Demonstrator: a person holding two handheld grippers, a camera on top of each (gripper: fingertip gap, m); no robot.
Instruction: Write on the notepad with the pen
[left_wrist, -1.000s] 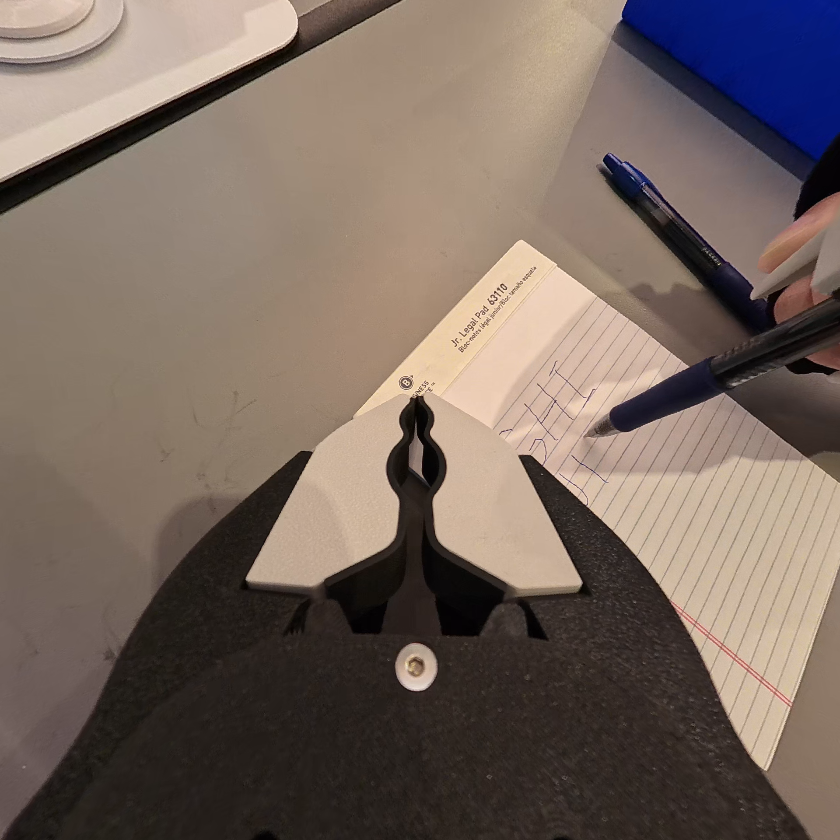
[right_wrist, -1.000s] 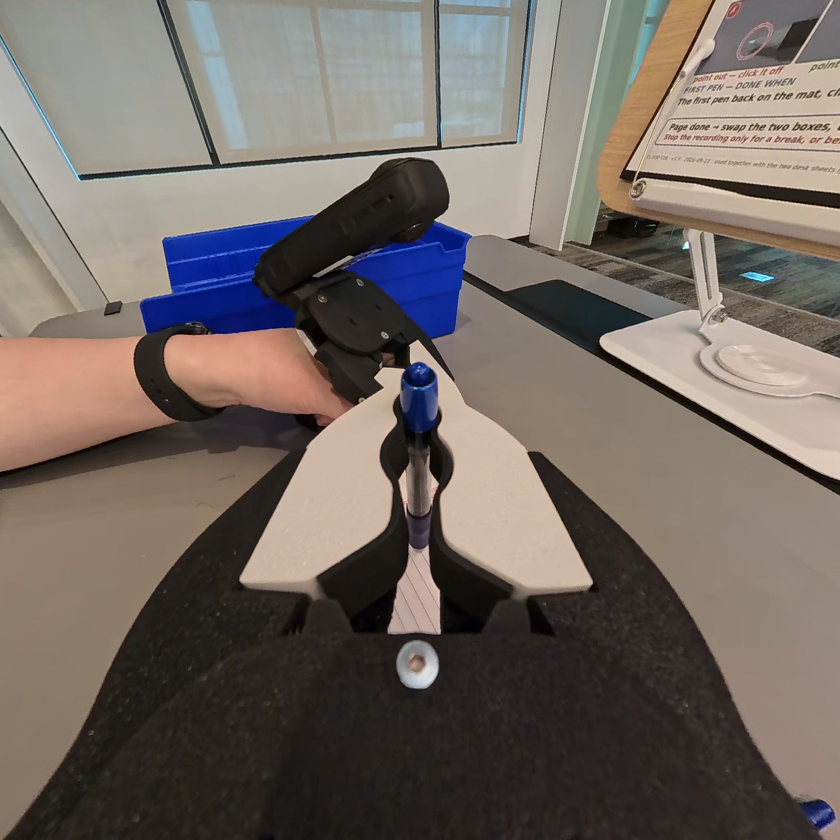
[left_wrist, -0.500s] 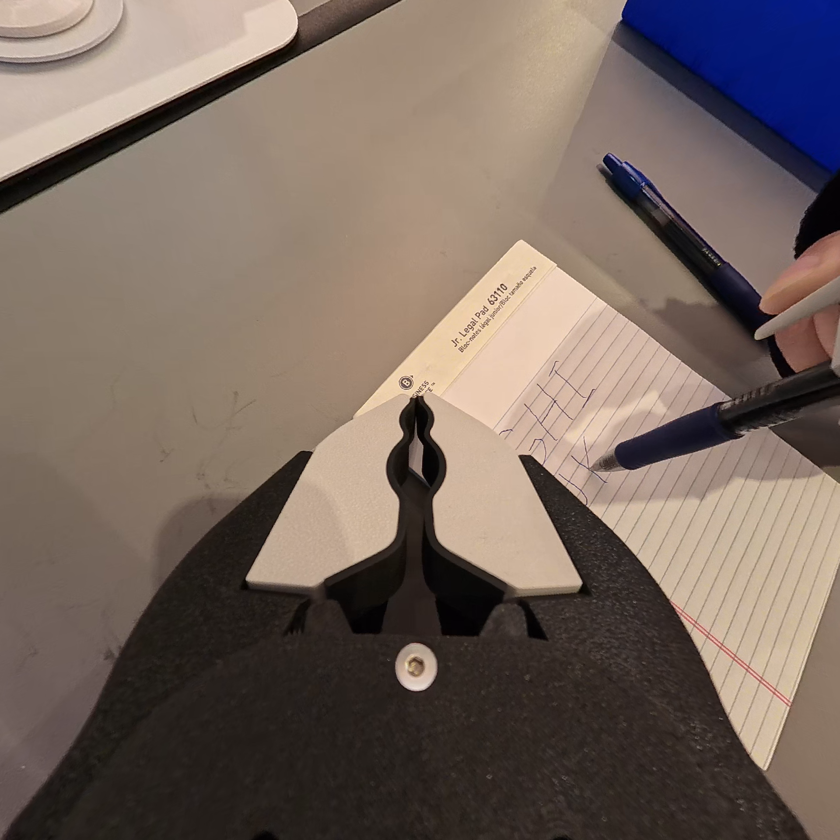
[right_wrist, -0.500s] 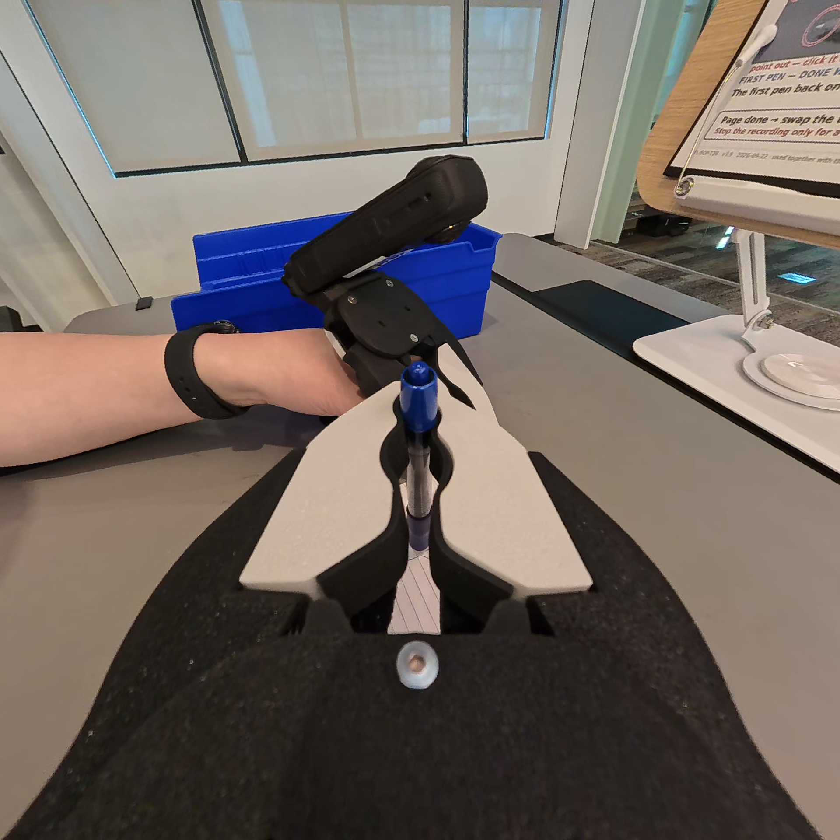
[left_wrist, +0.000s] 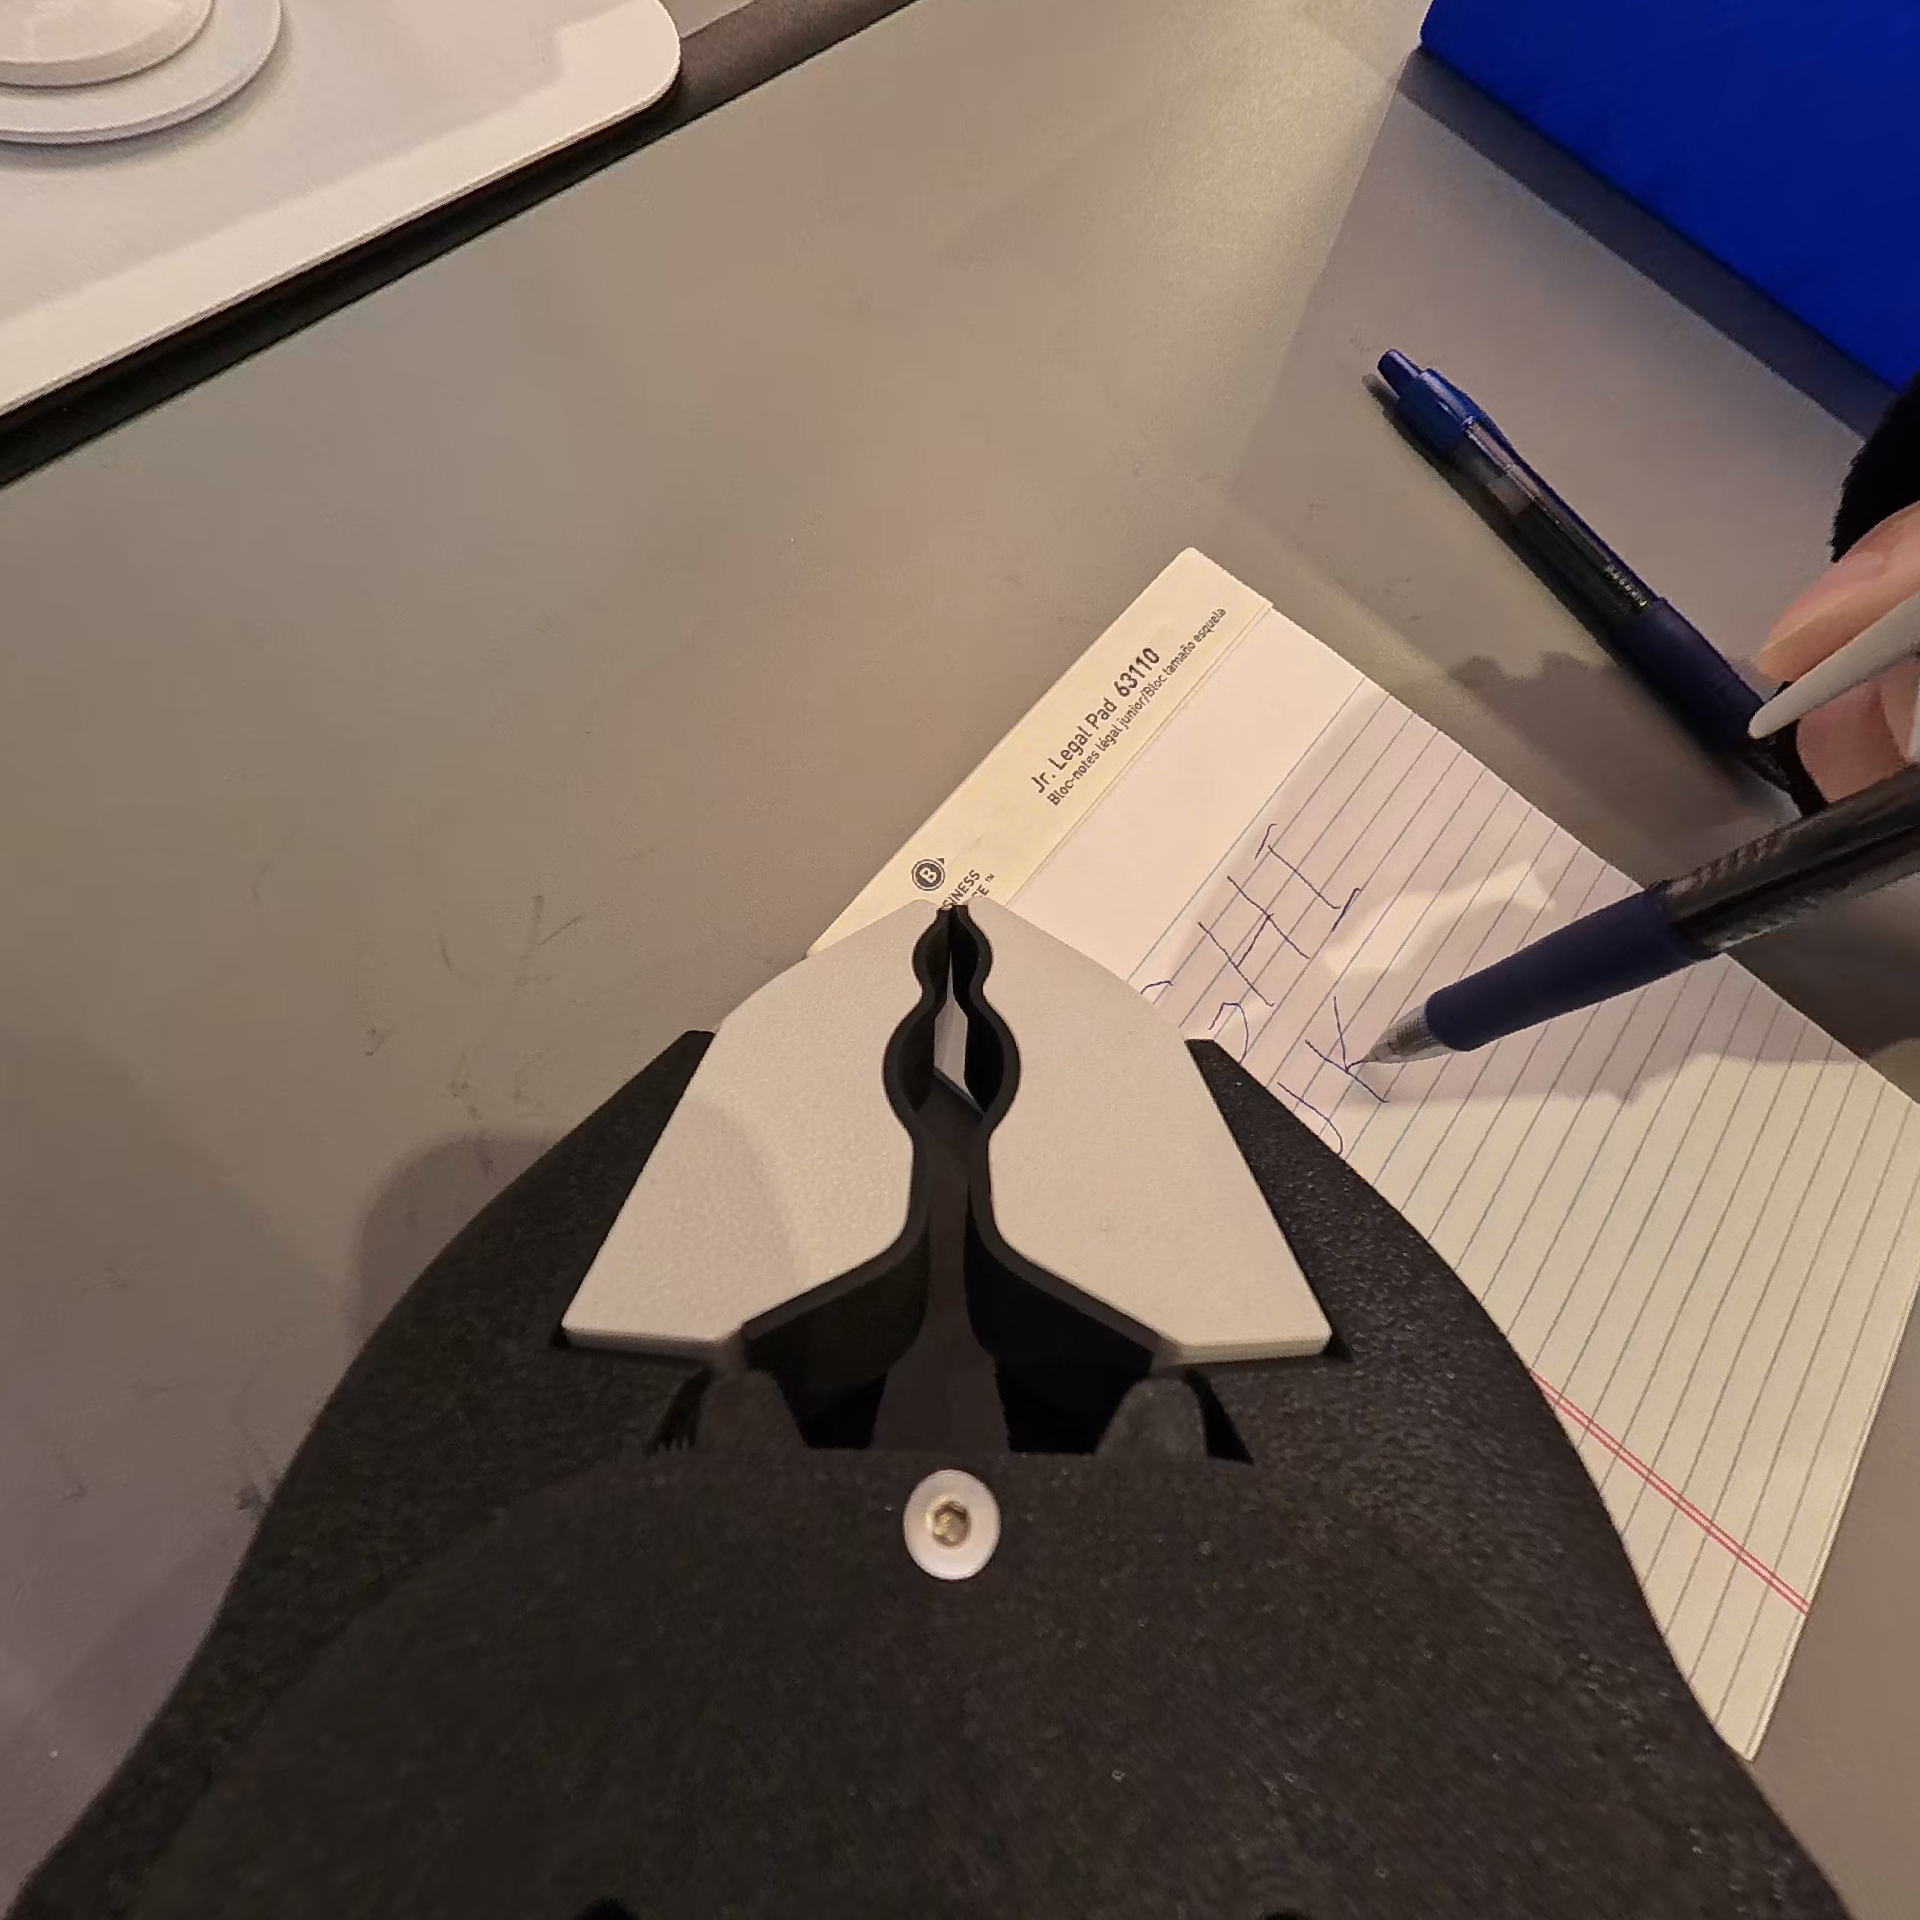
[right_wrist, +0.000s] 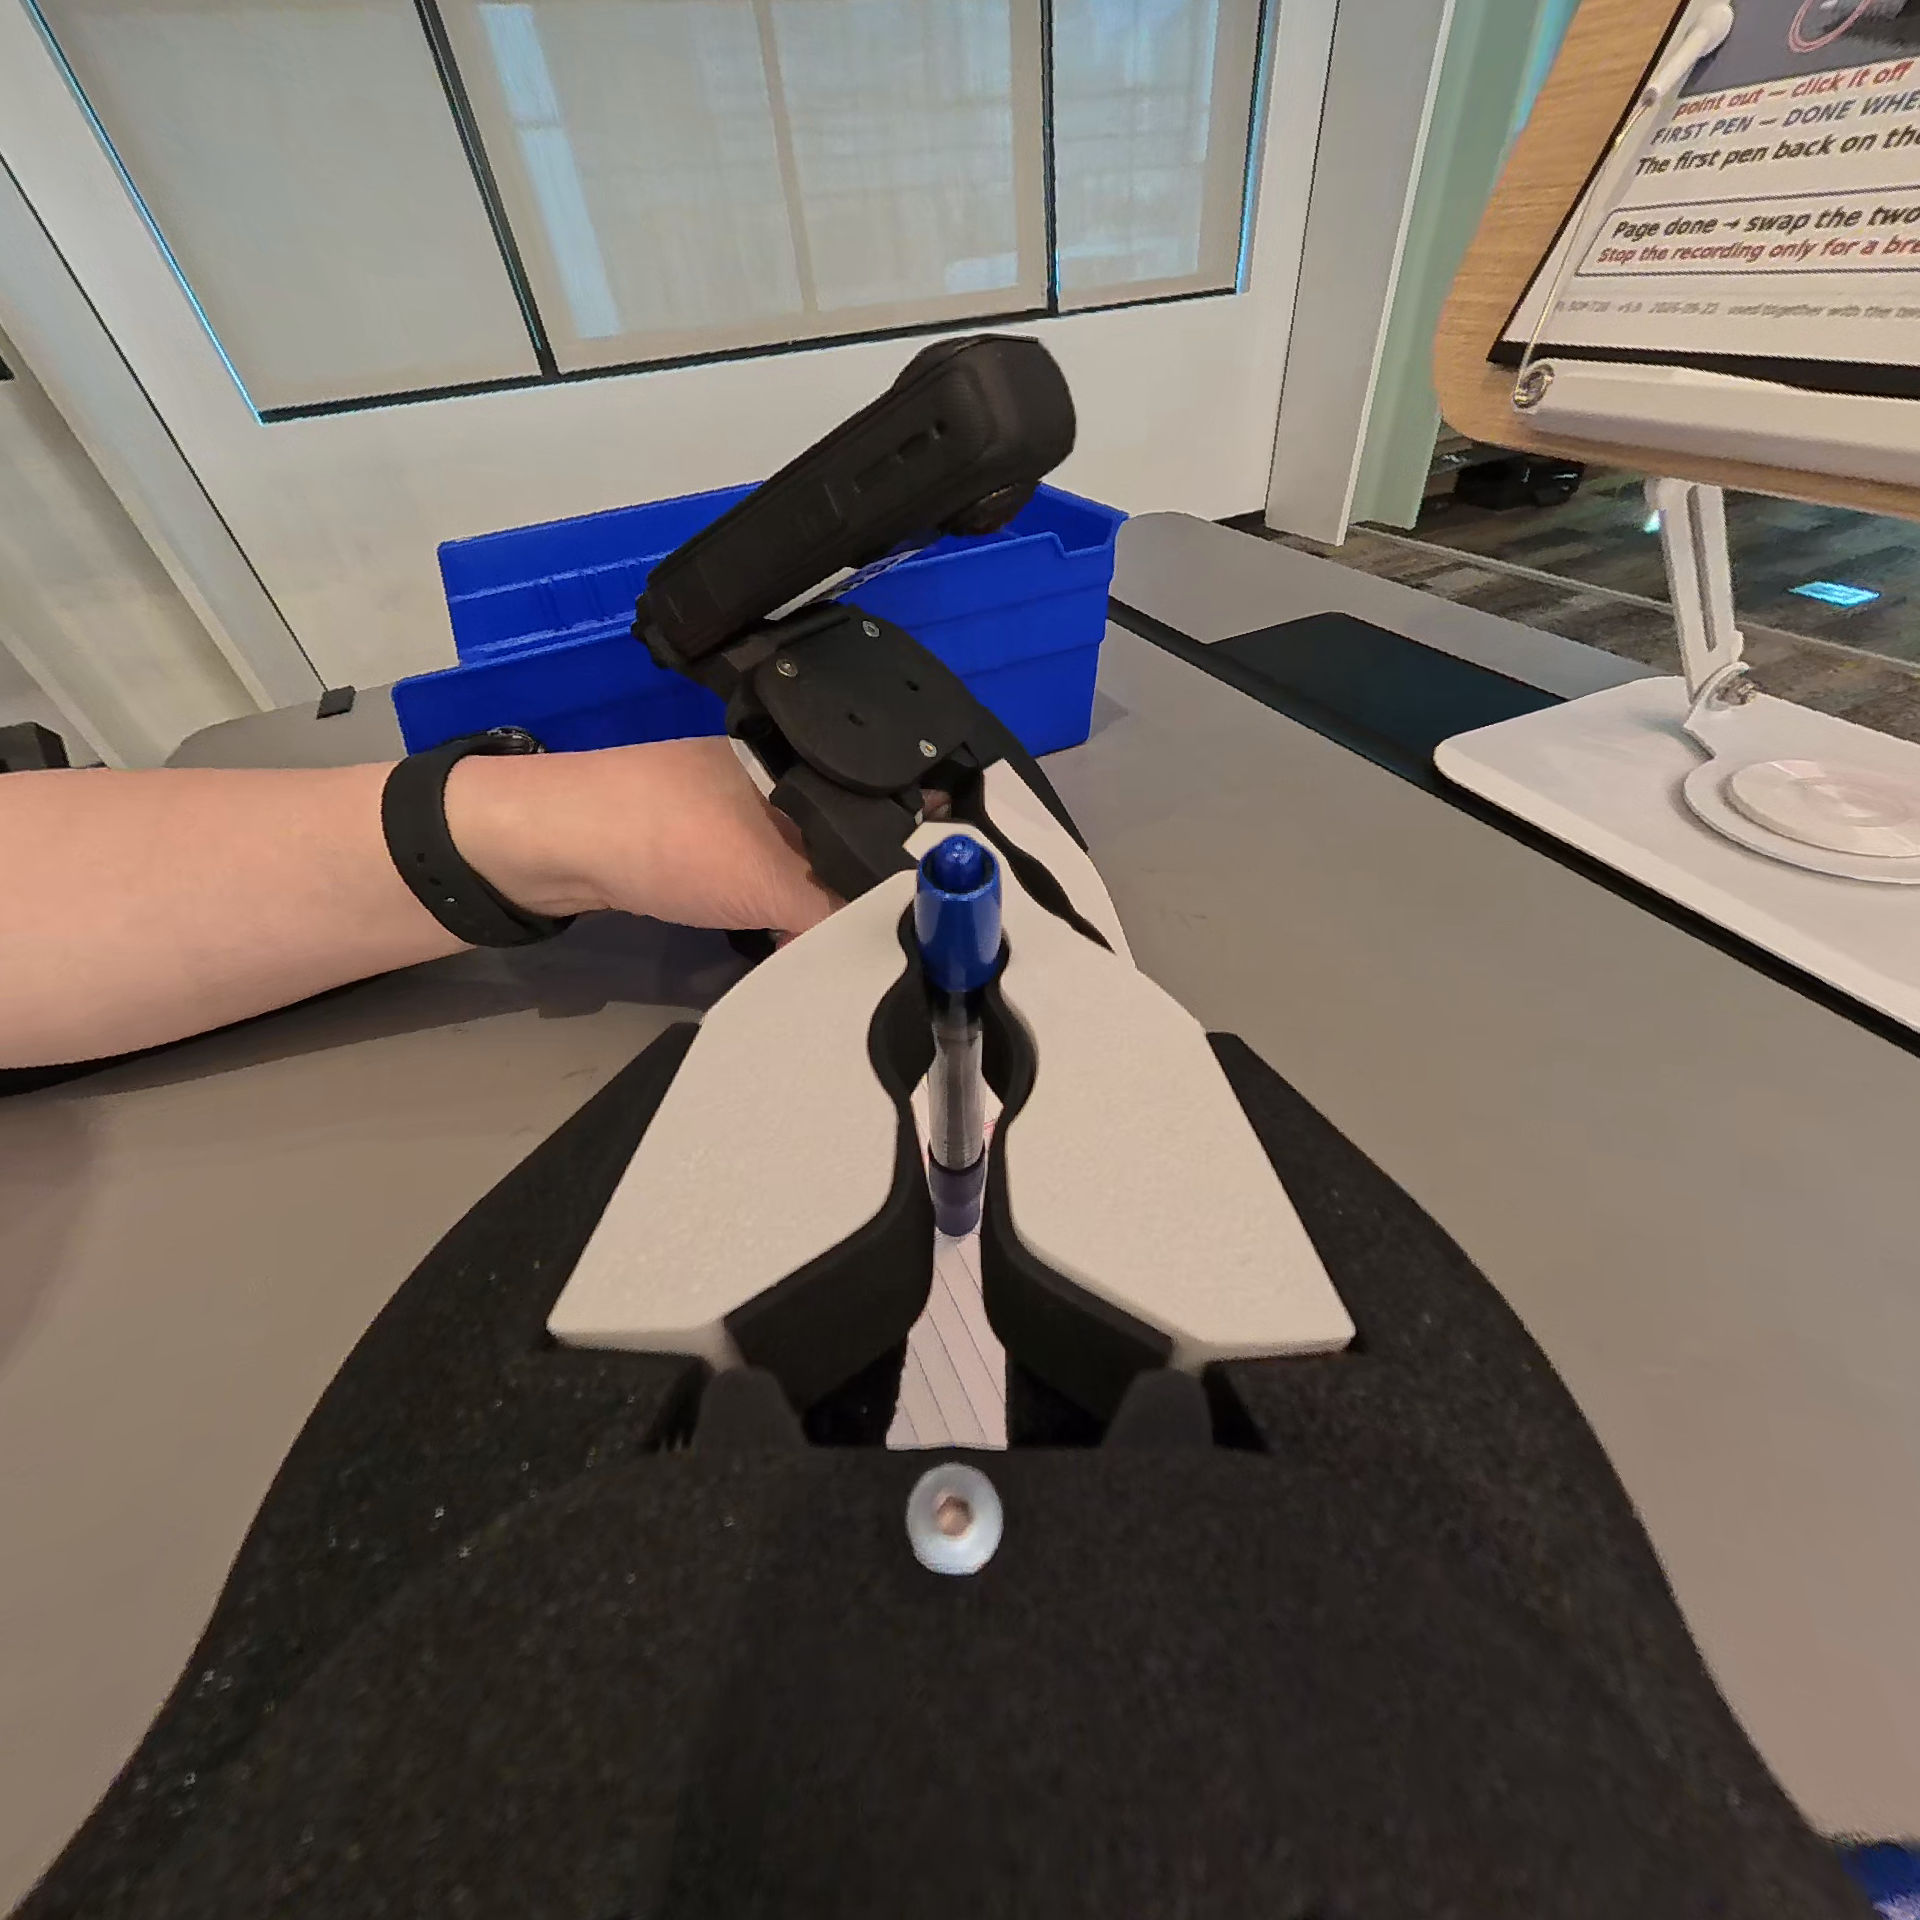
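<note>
A white lined notepad (left_wrist: 1558, 1299) lies on the grey table, with blue handwriting near its top. My left gripper (left_wrist: 951, 914) is shut and empty, with its tips over the pad's top left corner by the cream header strip. My right gripper (right_wrist: 956, 914) is shut on a blue pen (right_wrist: 956, 1091), which stands steeply with its clicker end up. In the left wrist view the pen (left_wrist: 1558, 966) comes in from the right and its tip touches the second line of writing. A strip of the notepad (right_wrist: 951, 1351) shows between the right gripper's fingers.
A second blue pen (left_wrist: 1558, 540) lies on the table beyond the pad. A blue bin (right_wrist: 582, 665) stands at the back. A white stand base (right_wrist: 1714, 810) with an instruction board stands to the right. A person's hand (right_wrist: 623, 831) holds the left gripper's black body (right_wrist: 862, 707). The grippers' ends are close to 12 cm from one another.
The pen tip has moved from the first written line down to the second and has added strokes there. The left gripper has stayed still on the pad's corner.
</note>
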